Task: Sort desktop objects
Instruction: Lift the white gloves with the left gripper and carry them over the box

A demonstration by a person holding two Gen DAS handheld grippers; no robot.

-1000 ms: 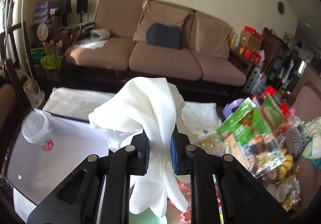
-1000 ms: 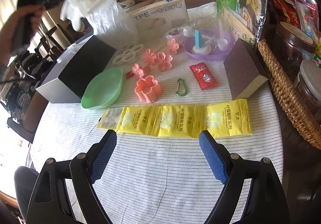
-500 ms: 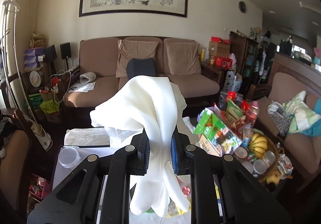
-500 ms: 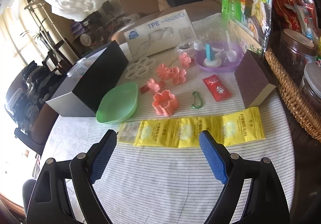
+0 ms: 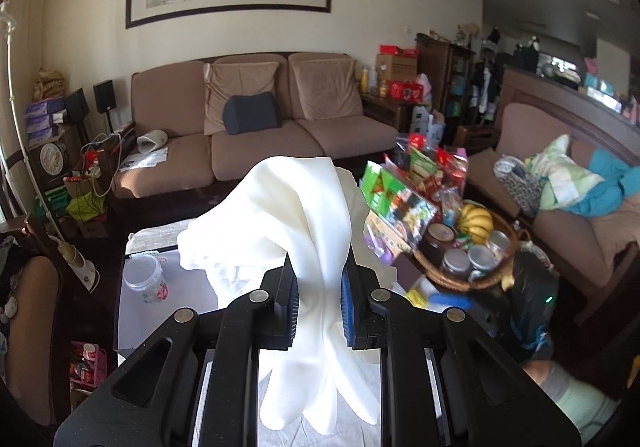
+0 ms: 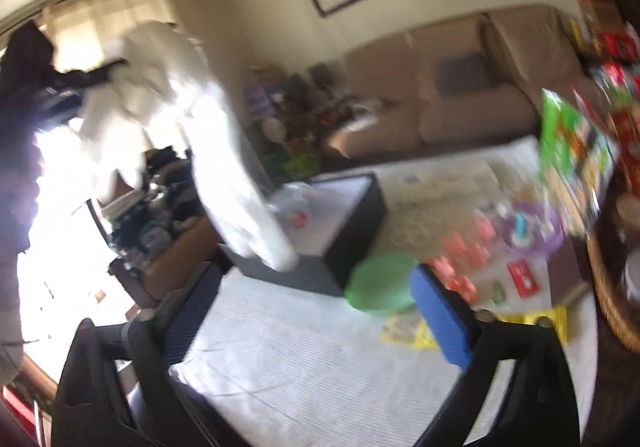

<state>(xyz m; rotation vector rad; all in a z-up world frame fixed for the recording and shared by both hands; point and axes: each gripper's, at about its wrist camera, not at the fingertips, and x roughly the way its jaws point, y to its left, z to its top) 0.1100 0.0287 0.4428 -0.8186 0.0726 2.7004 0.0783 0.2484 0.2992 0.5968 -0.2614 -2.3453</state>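
The left gripper [image 5: 319, 301] is raised well above the bench [image 6: 320, 359], its blue-padded fingers [image 5: 290, 303] pinched tight on a white rubber glove [image 5: 308, 247]. The cuff end bunches above the pads and the glove's finger ends dangle below them. In the right wrist view, which is motion-blurred, the same glove [image 6: 208, 151] hangs in mid-air at upper left, its lowest tips over the near edge of a black storage box [image 6: 352, 231] with a pale interior. A clear lidded plastic jar [image 5: 146, 279] lies inside that box.

The right gripper [image 6: 320, 311] has its fingers [image 6: 440, 319] spread wide with nothing between them, held over the near-left part of the striped white cloth that covers the bench. That stretch of cloth ahead of it is bare up to the box wall. To the right of the box sits a green bowl [image 6: 380, 283]. Beyond the bowl are pink flower-shaped cutters [image 6: 460, 255], a red sachet [image 6: 522, 279], yellow sachets [image 6: 416, 331] and a purple dish [image 6: 528, 235]. A wicker basket [image 6: 608, 299] of jars crowds the bench's right edge, and snack packets [image 6: 572, 155] stand behind the purple dish.
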